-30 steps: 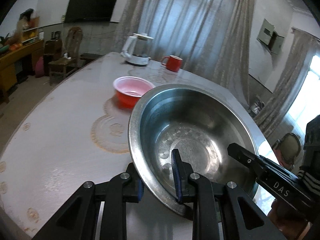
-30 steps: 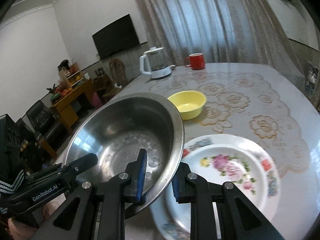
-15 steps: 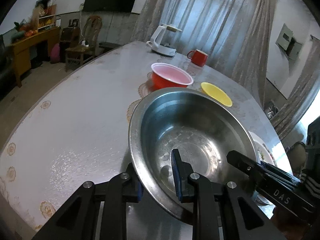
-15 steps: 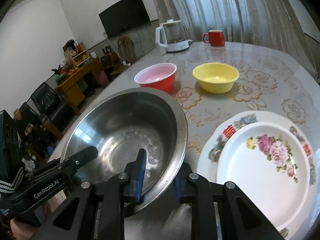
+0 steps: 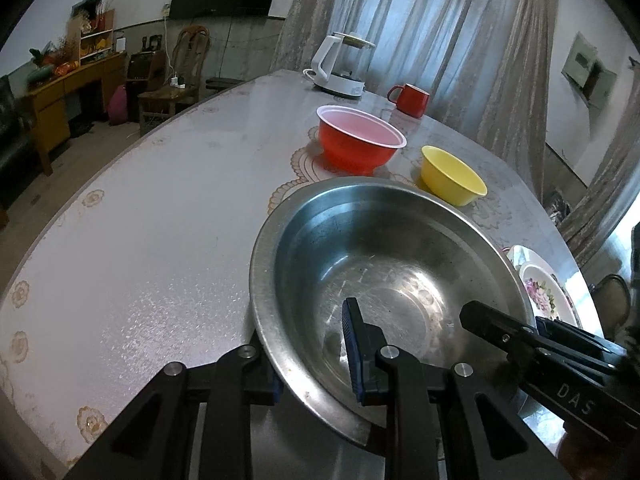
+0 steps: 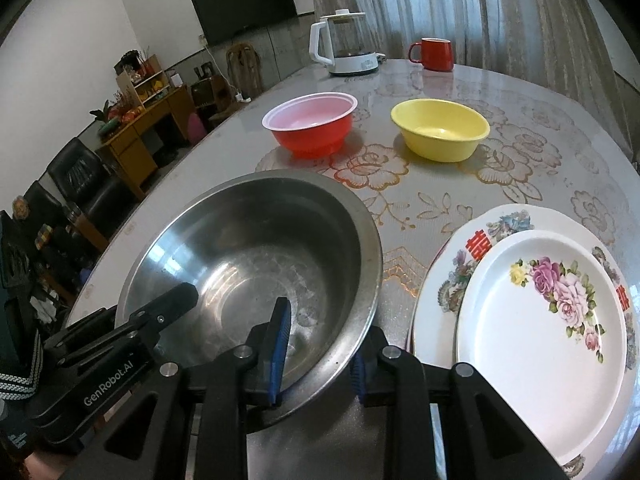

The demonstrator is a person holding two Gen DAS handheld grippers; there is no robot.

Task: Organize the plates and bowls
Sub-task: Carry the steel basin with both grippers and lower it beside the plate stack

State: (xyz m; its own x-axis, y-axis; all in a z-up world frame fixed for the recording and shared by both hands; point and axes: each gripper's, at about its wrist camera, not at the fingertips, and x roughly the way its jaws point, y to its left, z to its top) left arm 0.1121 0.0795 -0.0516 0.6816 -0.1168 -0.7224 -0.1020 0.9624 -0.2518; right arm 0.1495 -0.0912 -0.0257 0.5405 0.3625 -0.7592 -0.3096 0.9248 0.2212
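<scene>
The steel basin sits low over the near edge of the surface, beside the plates; whether its base rests on the surface cannot be confirmed. The left tool is clamped on the basin's near-left rim, one blue pad inside the wall, the other outside. The right tool straddles the opposite rim in the same manner; its jaws have just been opening, with the rim between them, and a slight gap shows at the outer pad, so it no longer presses firmly.

To the right of the basin lie two stacked plates: a smaller rose plate resting on a larger patterned plate with red characters. The stack lies just beside the basin rim, apart from it.

Farther back stand a red bowl and a yellow bowl, side by side and not touching. Behind them, near the curtain, stand a white kettle and a red mug.
</scene>
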